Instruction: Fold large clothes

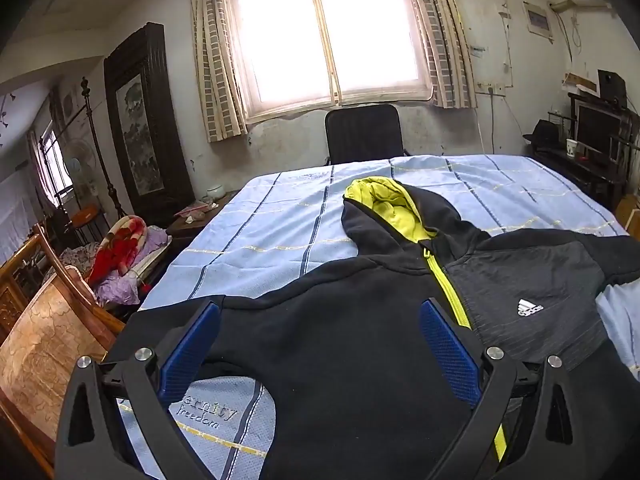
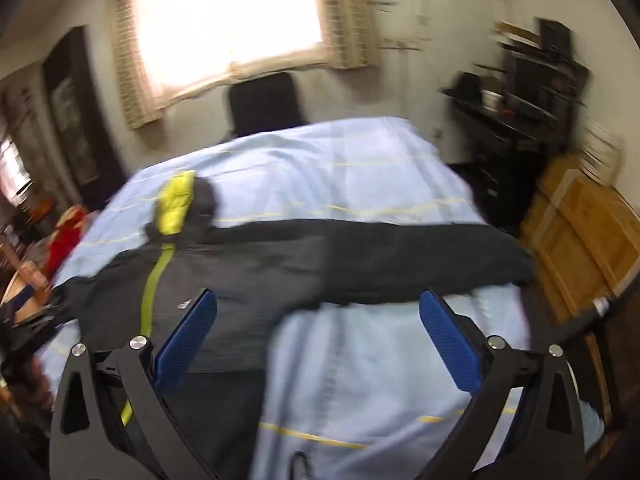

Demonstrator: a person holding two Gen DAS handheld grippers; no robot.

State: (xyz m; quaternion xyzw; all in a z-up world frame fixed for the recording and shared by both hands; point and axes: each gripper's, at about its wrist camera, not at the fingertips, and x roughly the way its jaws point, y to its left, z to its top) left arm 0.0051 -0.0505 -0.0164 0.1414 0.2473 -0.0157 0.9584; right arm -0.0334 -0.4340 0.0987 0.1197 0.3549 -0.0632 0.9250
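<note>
A black and grey zip hoodie with a yellow-green zipper and hood lining lies front up on a light blue checked sheet, hood toward the window. My left gripper is open and empty just above the hoodie's left chest, near the left sleeve. In the blurred right wrist view the hoodie lies with its right sleeve stretched out across the sheet. My right gripper is open and empty, above the sheet just below that sleeve.
A black chair stands at the far edge under the window. A wooden chair and a heap of red and purple cloth are at the left. A dark desk and a wooden cabinet are at the right.
</note>
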